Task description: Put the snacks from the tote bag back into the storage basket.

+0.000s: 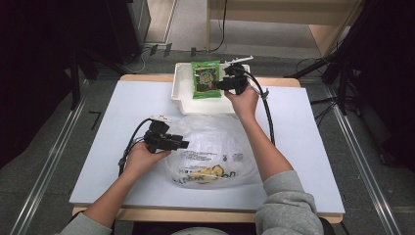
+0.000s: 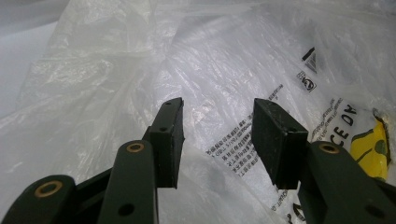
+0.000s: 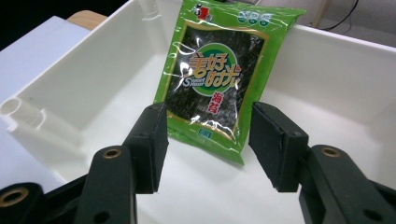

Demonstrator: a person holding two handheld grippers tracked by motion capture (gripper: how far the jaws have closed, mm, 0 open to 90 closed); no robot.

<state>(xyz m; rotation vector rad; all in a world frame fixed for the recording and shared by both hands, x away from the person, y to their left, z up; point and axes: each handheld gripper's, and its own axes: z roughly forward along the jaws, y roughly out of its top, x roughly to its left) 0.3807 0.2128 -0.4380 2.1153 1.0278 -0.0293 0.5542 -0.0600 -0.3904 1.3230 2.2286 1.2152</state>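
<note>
Standing apart with nothing pressed between their pads, the jaws of the right gripper (image 3: pixel 205 140) frame the lower edge of a green seaweed snack packet (image 3: pixel 217 70) in the right gripper view. The packet is free of both pads and leans tilted against the far wall of a white plastic bin (image 3: pixel 74 88), its bottom edge resting on the bin floor. From the high view the right gripper (image 1: pixel 226 84) hangs over the right part of the bin (image 1: pixel 183 95), just beside the packet (image 1: pixel 205 78), with the right hand (image 1: pixel 243 102) behind it at the bin's near rim and a black cable trailing back along the forearm.

The left gripper (image 2: pixel 217 140) also has its jaws spread, nothing clamped; in the left gripper view they point at crinkled film of a clear plastic bag (image 2: pixel 224 70) printed with black text, a yellow patch showing through at the right edge. Whether the pads brush the film cannot be told. In the high view the left gripper (image 1: pixel 182 144) sits at the left side of the bag (image 1: pixel 215 147), held by the left hand (image 1: pixel 142 159).

The bag lies in the middle of a white table top (image 1: pixel 303 147), nearer the person than the bin, which stands at the far edge. A grey sleeve (image 1: pixel 286 205) covers the right upper arm
</note>
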